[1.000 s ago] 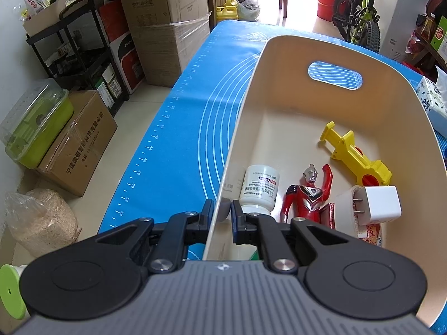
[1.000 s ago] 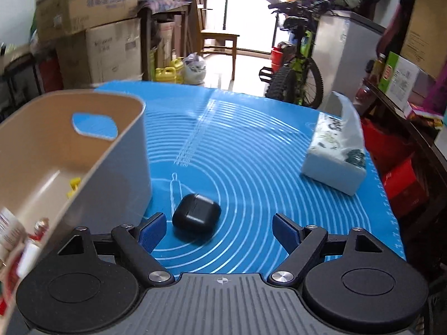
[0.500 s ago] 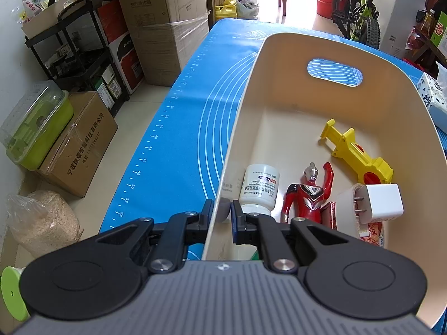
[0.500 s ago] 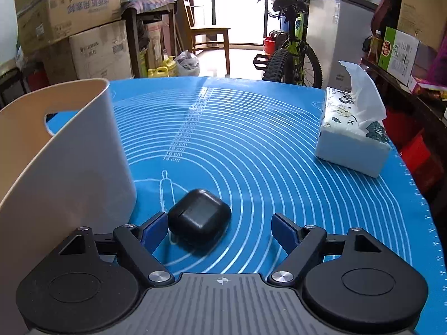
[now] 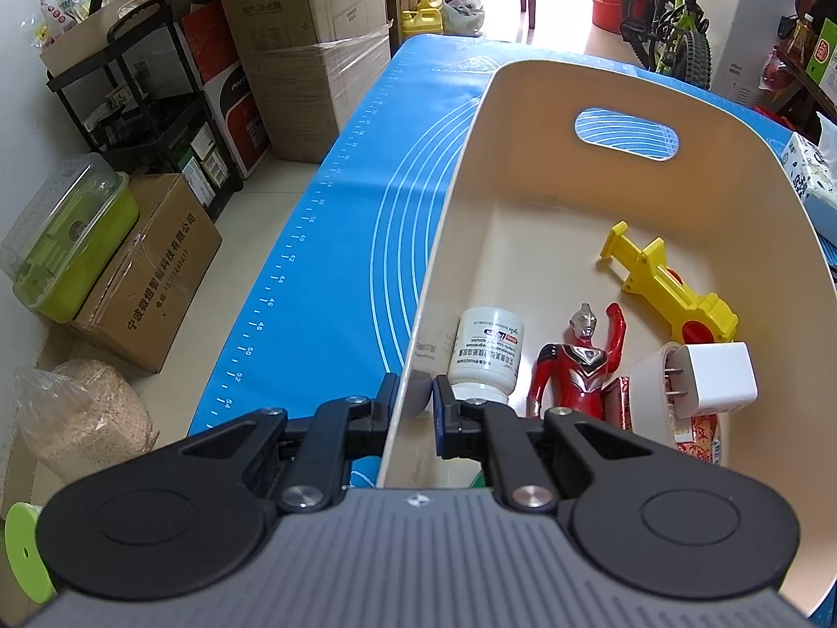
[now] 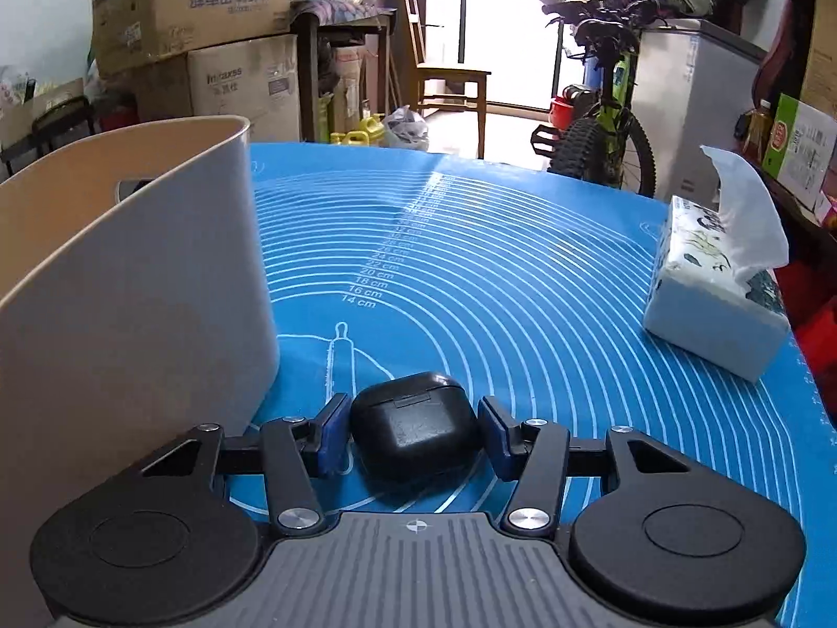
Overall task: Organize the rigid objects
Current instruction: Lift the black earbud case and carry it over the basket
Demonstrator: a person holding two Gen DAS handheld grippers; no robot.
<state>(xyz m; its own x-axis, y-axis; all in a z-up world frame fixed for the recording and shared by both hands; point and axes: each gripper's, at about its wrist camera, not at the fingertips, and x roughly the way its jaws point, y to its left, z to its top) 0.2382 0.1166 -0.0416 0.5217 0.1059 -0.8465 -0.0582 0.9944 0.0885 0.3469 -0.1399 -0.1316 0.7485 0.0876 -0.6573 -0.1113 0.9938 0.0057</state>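
Observation:
My left gripper (image 5: 416, 403) is shut on the near wall of the beige bin (image 5: 732, 167), one finger outside and one inside. In the bin lie a white pill bottle (image 5: 486, 350), a red hero figure (image 5: 575, 361), a yellow toy (image 5: 664, 282) and a white charger plug (image 5: 701, 382). My right gripper (image 6: 413, 429) is shut on a black earbud case (image 6: 416, 426), which rests on the blue mat (image 6: 497, 272) just right of the bin's outer wall (image 6: 136, 303).
A tissue box (image 6: 716, 288) stands on the mat's right side. Cardboard boxes (image 5: 308, 47), a black rack (image 5: 141, 104) and a green container (image 5: 68, 240) stand on the floor left of the table. A bicycle (image 6: 601, 125) stands behind the table.
My right gripper has moved down and forward around the black case and its fingers have closed from wide open onto the case's sides. The left gripper keeps its hold on the bin wall.

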